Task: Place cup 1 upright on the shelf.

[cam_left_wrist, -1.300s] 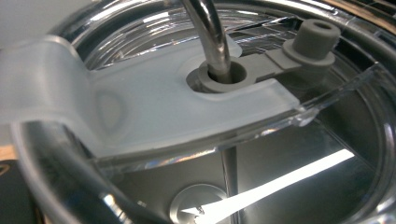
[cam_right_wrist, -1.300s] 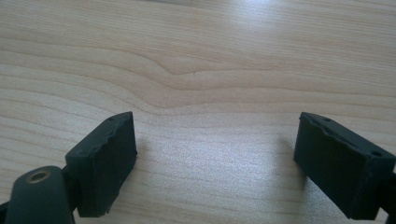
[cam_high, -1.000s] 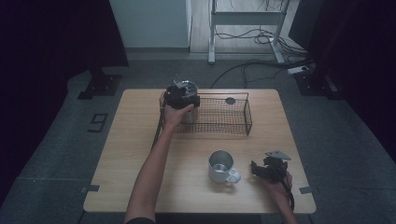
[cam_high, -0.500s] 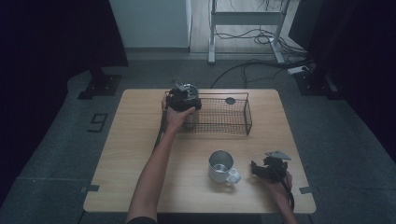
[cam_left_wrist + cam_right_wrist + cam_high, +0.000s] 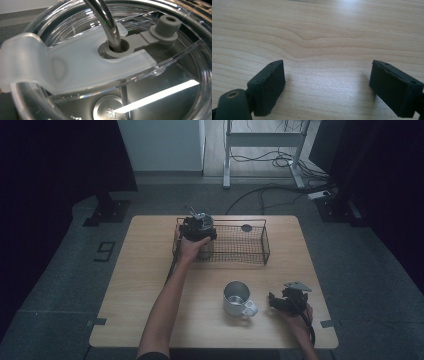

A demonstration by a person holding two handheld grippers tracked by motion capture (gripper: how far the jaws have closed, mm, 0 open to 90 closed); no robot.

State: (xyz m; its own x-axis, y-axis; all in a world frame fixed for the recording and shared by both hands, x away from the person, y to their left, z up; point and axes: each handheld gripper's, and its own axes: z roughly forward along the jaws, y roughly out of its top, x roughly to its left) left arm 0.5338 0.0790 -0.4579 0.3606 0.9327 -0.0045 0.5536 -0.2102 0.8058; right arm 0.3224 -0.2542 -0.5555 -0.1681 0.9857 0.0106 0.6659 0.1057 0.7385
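A steel tumbler [image 5: 204, 248] with a clear lid [image 5: 140, 75] stands in the left end of the black wire basket [image 5: 250, 256]. A metal straw [image 5: 107, 22] passes through the lid's grey grommet, and a frosted flap [image 5: 57, 67] lies across the lid. My left gripper [image 5: 197, 227] hovers right over this lid; its jaws are hidden, they have just been opening, and I cannot see whether anything is between them. My right gripper [image 5: 328, 87] rests open on the bare wood at the front right [image 5: 280, 302], nothing between its fingers [image 5: 268, 85].
A steel mug [image 5: 237, 298] with its handle to the right stands just left of the right gripper. A small black disc [image 5: 246, 227] lies at the basket's far side. The wooden table [image 5: 145, 285] is bare on its left half; cables trail on the floor beyond.
The left hand has edged slightly to the right over the tumbler in the basket. The right hand and the mug have stayed put.
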